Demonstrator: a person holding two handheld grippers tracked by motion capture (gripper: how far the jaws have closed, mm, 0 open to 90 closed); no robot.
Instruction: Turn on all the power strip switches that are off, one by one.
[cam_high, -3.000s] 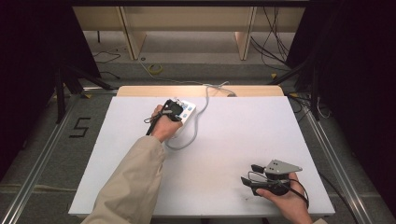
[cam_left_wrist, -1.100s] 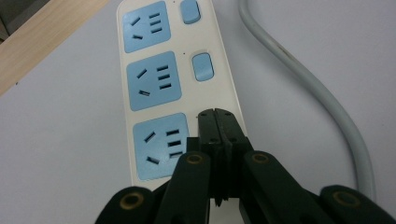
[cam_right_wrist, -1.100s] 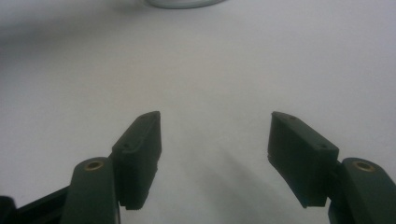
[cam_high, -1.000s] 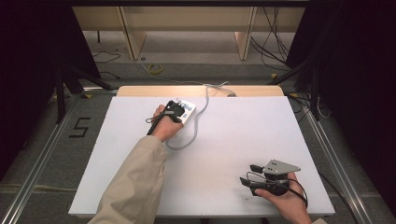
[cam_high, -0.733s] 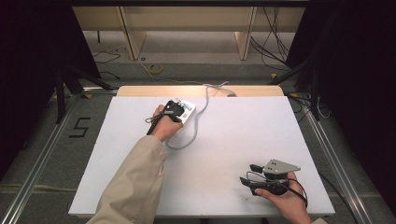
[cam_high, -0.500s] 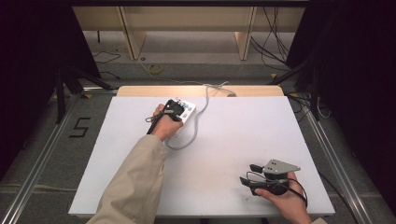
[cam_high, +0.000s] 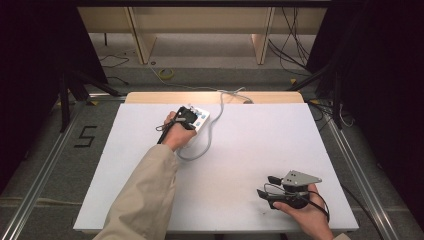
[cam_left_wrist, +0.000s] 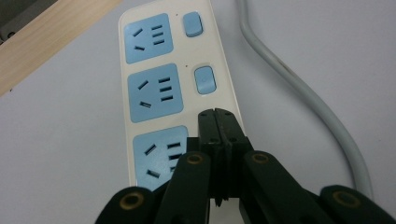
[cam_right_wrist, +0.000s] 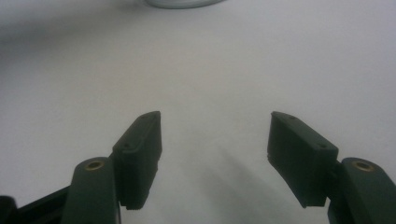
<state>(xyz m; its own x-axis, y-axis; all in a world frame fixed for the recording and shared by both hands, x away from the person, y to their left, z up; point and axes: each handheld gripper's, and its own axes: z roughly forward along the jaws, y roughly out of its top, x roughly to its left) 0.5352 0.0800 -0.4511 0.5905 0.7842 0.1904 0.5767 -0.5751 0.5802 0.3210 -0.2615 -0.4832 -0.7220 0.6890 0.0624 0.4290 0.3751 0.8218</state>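
Left gripper (cam_left_wrist: 218, 122), jaws pressed together with nothing between them, tips poised over the nearest rocker switch of the white power strip (cam_left_wrist: 140, 100) at upper centre-left of the high view, near the far edge of the bench (cam_high: 250, 150). Right gripper (cam_right_wrist: 212, 154) spread wide and empty, low right of the high view. Likely risks: tips sliding off the small switch onto the blue socket (cam_left_wrist: 156, 156) beside it, or shoving the light strip along by its grey cord (cam_left_wrist: 299, 88) instead of toggling.

Far left: white three-socket power strip (cam_left_wrist: 180, 88) on white table (cam_high: 250, 150).
Near right: right gripper (cam_high: 264, 186).
Over strip: left gripper (cam_left_wrist: 216, 122).
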